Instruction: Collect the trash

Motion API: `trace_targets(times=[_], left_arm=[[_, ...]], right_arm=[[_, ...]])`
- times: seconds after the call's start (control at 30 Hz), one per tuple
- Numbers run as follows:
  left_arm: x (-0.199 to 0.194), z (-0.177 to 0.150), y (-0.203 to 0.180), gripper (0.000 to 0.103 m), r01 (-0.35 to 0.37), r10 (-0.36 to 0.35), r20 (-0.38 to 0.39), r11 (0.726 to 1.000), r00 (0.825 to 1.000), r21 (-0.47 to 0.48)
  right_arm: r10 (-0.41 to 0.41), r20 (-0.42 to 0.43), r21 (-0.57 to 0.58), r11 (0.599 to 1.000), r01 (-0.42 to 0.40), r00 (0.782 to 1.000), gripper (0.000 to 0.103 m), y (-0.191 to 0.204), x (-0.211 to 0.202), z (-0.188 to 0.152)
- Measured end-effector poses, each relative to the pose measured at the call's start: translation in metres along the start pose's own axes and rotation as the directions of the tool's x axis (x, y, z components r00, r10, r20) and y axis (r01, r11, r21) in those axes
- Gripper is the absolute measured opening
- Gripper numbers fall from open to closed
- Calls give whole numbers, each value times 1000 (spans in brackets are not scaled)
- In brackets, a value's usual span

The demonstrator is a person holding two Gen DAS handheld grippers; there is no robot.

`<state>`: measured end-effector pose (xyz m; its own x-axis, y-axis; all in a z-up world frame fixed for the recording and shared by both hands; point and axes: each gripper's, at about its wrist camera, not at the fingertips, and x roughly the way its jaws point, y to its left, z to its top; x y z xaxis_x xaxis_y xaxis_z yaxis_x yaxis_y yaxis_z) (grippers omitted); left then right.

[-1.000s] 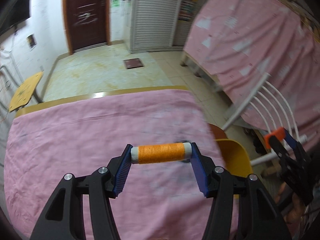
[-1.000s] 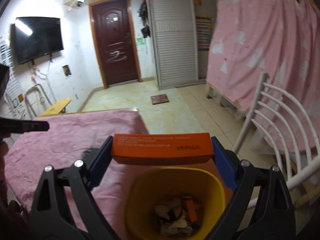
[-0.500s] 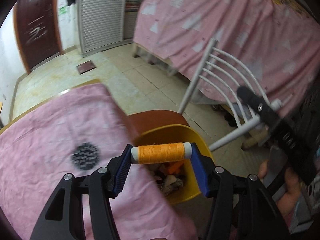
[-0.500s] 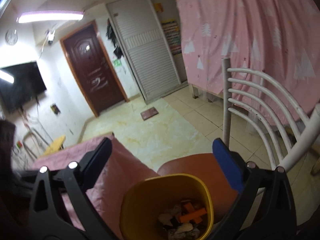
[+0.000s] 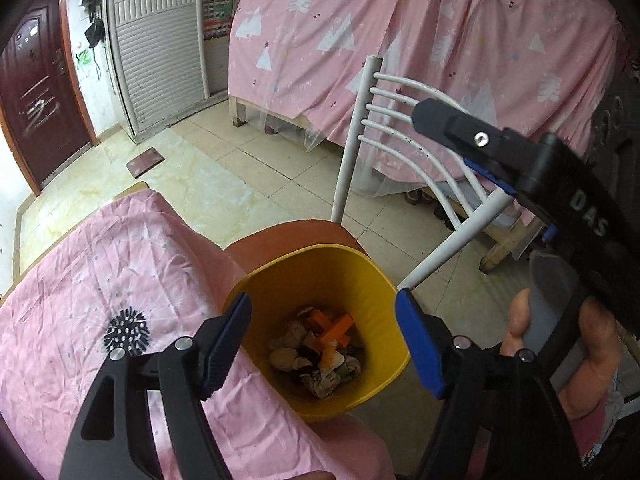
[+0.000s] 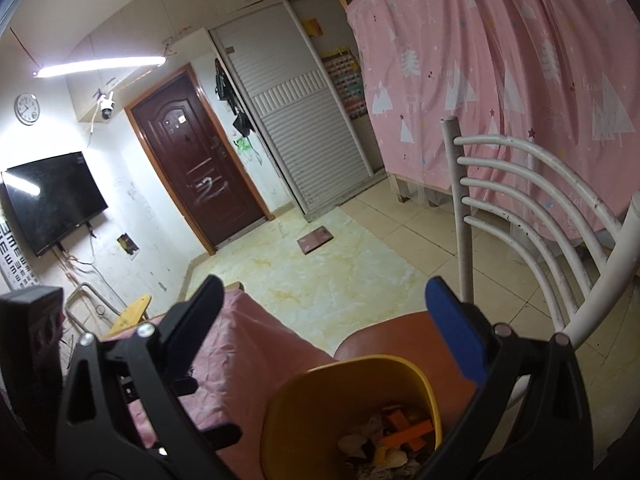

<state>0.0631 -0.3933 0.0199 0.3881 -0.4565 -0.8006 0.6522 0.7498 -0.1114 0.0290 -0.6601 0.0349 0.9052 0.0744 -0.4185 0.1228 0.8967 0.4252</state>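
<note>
Pink tree-print drapes and pale floor tiles are framing a cluttered room where a round yellow plastic waste bin [image 5: 320, 276] is sitting on a brown chair seat [image 5: 288, 236] just beside a table covered in pink cloth [image 5: 100, 280].

Both tools are hanging over the bin with nothing in them: the left gripper [image 5: 322, 344] is holding its blue-padded fingers wide apart above the rim, and the right gripper [image 6: 324, 316] is likewise spread and empty. Crumpled paper scraps and orange pieces [image 5: 320, 352] are lying in the bin's bottom. A black spiky ball [image 5: 127, 330] is resting on the cloth near the bin; it looks light and springy, probably best pinched across its middle, where the bristles should be giving grip.
</note>
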Motion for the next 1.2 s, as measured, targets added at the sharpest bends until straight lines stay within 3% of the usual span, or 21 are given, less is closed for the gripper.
trace_targets(times=[0.2,0.37,0.5,0.6,0.73,0.97,1.03,1.13,1.2], left_arm=[[-21,-3,23,72,-4,7,49,998,999,-60],[-43,-15,59,77,-54,68,108,991,992,-125],[-66,-30,86,79,-124,150,165,980,975,-155],[-84,-46,107,81,-187,221,196,966,955,-179],[-102,-71,132,81,-307,351,221,928,910,-211],[-128,-112,186,81,-389,462,207,866,862,-313],[-135,-121,199,81,-406,492,213,846,844,-345],[-144,-136,222,81,-460,564,208,797,799,-391],[-149,-146,232,81,-468,580,198,780,790,-415]], right_arm=[[13,-8,-25,1000,-14,1000,97,11,1,-4],[62,-35,-64,996,-64,997,97,34,7,-10],[99,-55,-118,987,-105,994,97,61,11,-17],[139,-75,-167,974,-150,987,97,87,11,-24],[192,-97,-241,948,-210,977,97,127,8,-40],[278,-165,-335,887,-319,946,97,192,11,-72],[293,-195,-354,869,-345,936,97,208,14,-83],[322,-227,-357,851,-386,919,97,224,17,-95],[334,-237,-361,841,-402,912,97,234,18,-103]])
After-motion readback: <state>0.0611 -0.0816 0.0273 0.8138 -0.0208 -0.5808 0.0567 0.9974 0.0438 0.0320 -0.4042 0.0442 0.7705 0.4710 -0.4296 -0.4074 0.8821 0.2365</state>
